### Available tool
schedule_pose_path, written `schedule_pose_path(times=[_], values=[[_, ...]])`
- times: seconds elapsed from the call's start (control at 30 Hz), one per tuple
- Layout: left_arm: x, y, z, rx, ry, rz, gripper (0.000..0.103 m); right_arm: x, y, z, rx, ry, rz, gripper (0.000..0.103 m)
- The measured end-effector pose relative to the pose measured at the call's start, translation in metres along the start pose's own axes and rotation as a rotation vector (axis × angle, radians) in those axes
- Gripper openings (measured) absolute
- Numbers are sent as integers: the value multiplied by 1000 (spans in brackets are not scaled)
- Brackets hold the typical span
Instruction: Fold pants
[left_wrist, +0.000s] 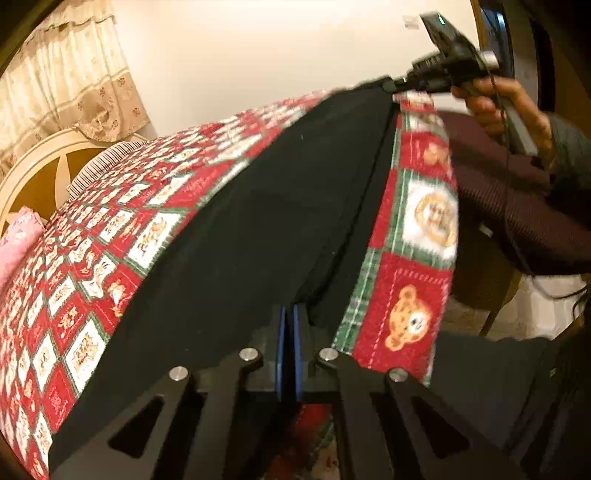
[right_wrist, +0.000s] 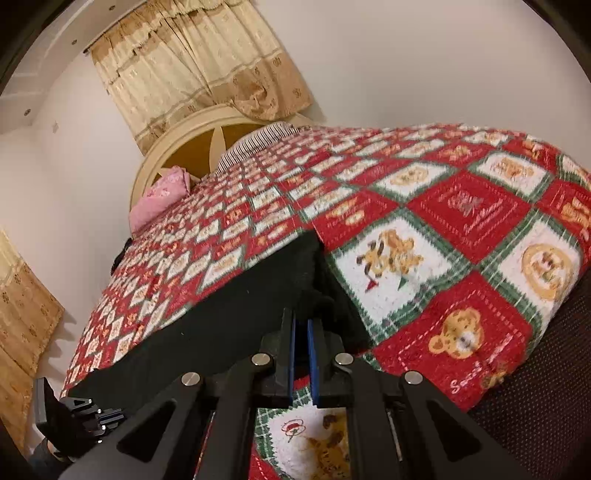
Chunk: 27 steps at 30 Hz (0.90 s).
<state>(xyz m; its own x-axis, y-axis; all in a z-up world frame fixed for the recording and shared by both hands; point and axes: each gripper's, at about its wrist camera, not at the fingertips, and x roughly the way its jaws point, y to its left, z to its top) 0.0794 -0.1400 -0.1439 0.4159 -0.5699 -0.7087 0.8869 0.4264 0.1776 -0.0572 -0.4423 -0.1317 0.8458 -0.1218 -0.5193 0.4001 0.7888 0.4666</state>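
Observation:
Black pants (left_wrist: 258, 229) lie stretched along the near edge of a bed with a red, white and green bear-print quilt (left_wrist: 92, 258). My left gripper (left_wrist: 290, 314) is shut on one end of the pants. My right gripper (right_wrist: 303, 325) is shut on the other end of the pants (right_wrist: 221, 325). In the left wrist view the right gripper (left_wrist: 402, 83) shows at the far end, held by a hand. In the right wrist view the left gripper (right_wrist: 88, 413) shows at the lower left corner. The pinched fabric edges are hidden between the jaws.
A cream round headboard (right_wrist: 192, 129) with a pink pillow (right_wrist: 159, 199) and a striped pillow (right_wrist: 251, 140) stands at the bed's far end. Beige curtains (right_wrist: 199, 62) hang behind. The quilt's edge (left_wrist: 406, 258) drops over the bed side, next to the person's dark clothing (left_wrist: 517, 206).

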Motion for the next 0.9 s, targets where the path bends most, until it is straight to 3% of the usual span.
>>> schedule_pose_path(times=[0.1, 0.23, 0.43, 0.5, 0.6, 0.63, 0.67, 0.7, 0.83, 0.9], values=[[-17, 6, 3, -31, -38, -19, 4, -7, 1, 0, -10, -9, 0, 6], [-9, 3, -4, -46, -17, -57, 4, 4, -12, -13, 17, 37, -33, 6], [11, -8, -13, -26, -2, -13, 10, 7, -25, -21, 33, 66, -38, 6], [8, -9, -13, -14, -2, -10, 13, 0, -27, -19, 44, 56, -72, 16], [-5, -13, -15, 2, -31, -1, 33, -17, -24, -10, 22, -12, -166, 19], [-10, -13, -16, 2, -44, 3, 44, -24, -18, -5, 3, -51, -191, 19], [-16, -12, -18, -4, -63, 15, 53, -26, -14, -2, -8, -69, -188, 19], [-20, -11, -19, -12, -75, 24, 55, -27, -6, 3, -31, -87, -162, 19], [-30, 2, -24, -57, -105, 56, 59, -5, 29, 12, -130, -67, -54, 20], [-23, 12, -29, -94, -84, 74, 60, 19, 41, 15, -147, -9, 18, 20]])
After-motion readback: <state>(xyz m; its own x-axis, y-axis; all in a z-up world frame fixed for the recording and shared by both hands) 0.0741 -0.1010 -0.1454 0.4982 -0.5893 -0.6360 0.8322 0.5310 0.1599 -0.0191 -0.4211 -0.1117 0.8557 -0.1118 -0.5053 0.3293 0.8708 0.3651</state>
